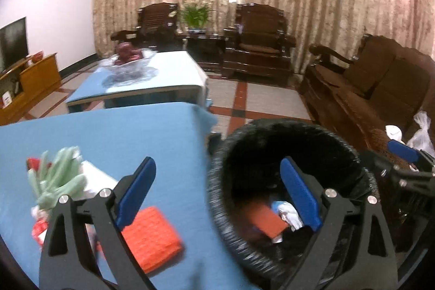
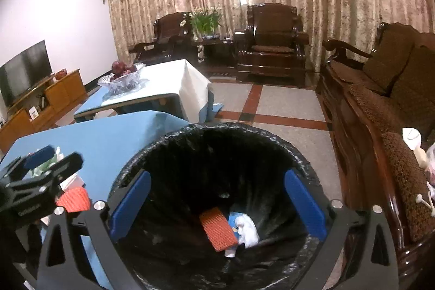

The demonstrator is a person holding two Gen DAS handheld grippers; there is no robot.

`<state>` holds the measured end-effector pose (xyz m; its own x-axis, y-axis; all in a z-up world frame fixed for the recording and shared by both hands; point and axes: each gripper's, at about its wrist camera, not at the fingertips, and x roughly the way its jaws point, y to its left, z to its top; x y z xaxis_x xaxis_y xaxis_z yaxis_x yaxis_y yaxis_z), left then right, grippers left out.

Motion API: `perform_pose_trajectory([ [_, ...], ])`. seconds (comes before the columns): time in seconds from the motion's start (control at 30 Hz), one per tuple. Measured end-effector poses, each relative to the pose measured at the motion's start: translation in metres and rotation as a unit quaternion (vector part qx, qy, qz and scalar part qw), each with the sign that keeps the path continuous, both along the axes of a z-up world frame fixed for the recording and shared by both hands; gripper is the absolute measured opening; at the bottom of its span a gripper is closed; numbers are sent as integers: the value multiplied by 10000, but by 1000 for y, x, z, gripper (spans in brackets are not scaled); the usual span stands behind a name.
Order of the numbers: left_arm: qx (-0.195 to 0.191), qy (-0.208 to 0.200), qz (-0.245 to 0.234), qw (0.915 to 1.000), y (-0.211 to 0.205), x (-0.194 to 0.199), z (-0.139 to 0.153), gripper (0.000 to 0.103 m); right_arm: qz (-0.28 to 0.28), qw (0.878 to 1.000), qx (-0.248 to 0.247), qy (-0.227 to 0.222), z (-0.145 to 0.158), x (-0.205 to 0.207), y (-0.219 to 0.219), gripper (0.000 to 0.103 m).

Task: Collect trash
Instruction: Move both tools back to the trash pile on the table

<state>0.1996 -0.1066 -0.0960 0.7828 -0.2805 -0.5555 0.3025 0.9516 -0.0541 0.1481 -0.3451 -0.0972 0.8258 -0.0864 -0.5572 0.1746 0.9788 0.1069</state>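
Left gripper: I am holding my left gripper (image 1: 217,195) with its blue pads spread wide and nothing between them, straddling the table edge and the bin rim in the lower middle of the left wrist view.
Right gripper: I am keeping my right gripper (image 2: 217,205) spread just as wide and empty, hanging over the bin mouth at the bottom centre of the right wrist view.
Bin: the round bin lined with a black plastic bag (image 2: 174,137) is standing on the floor just beside the blue-covered table (image 1: 108,132).
Done: an orange textured flat piece (image 2: 217,228), a crumpled white tissue (image 2: 247,228) and a small blue wrapper (image 2: 233,220) are already lying at the bottom of the bin.
Left: a second orange textured pad (image 1: 151,237) is still lying on the table at lower left, near a blurred pale green and white bundle (image 1: 61,181) with red scraps (image 1: 39,231).
Judgement: I am roughly partway through; the table still needs clearing.
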Motion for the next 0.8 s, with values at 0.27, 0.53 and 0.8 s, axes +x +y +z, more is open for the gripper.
perform_pose_trajectory([
  [0.27, 149, -165, 732, 9971, 77, -29, 4, 90, 514, 9986, -23, -140, 2, 3, 68, 97],
  [0.53, 388, -230, 1347, 9899, 143, -54, 0, 90, 1379, 9903, 37, -143, -10, 8, 151, 97],
  [0.8, 443, -14, 1894, 9809, 202, -62, -18, 90, 2000, 9798, -80, 19, -35, 20, 219, 97],
])
